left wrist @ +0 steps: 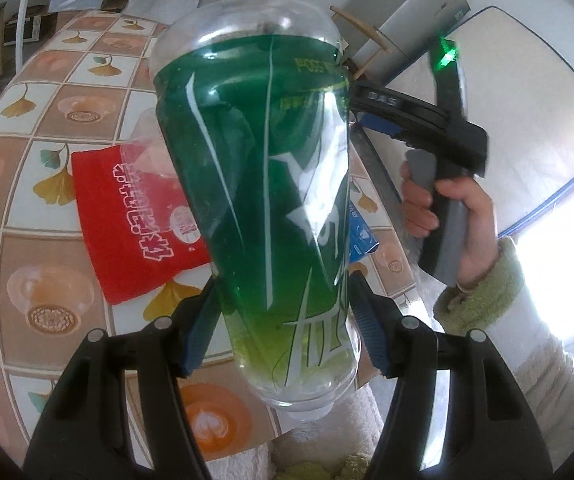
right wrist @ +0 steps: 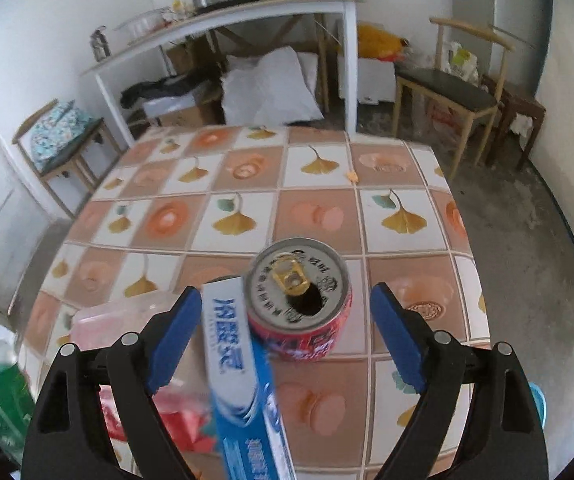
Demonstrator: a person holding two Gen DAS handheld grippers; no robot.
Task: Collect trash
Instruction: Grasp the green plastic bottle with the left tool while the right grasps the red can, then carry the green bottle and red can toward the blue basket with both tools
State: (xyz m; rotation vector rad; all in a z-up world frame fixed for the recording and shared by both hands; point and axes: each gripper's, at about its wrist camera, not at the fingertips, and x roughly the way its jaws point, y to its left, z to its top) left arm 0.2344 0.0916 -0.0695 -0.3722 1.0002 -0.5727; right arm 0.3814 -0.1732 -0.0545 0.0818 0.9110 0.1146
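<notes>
In the left wrist view a clear plastic bottle with a green label sits between the blue pads of my left gripper, which is shut on it and holds it above the table. In the right wrist view my right gripper stands open over the table. An opened red drink can stands upright between its fingers, untouched by the pads. A blue toothpaste box lies slanted beside the can, against the left finger. A red packet lies flat on the tablecloth.
The table has a checked leaf-print cloth; its right edge drops to a grey floor. A hand in a green sleeve holds the right gripper's handle beside the bottle. A white side table and wooden chairs stand behind.
</notes>
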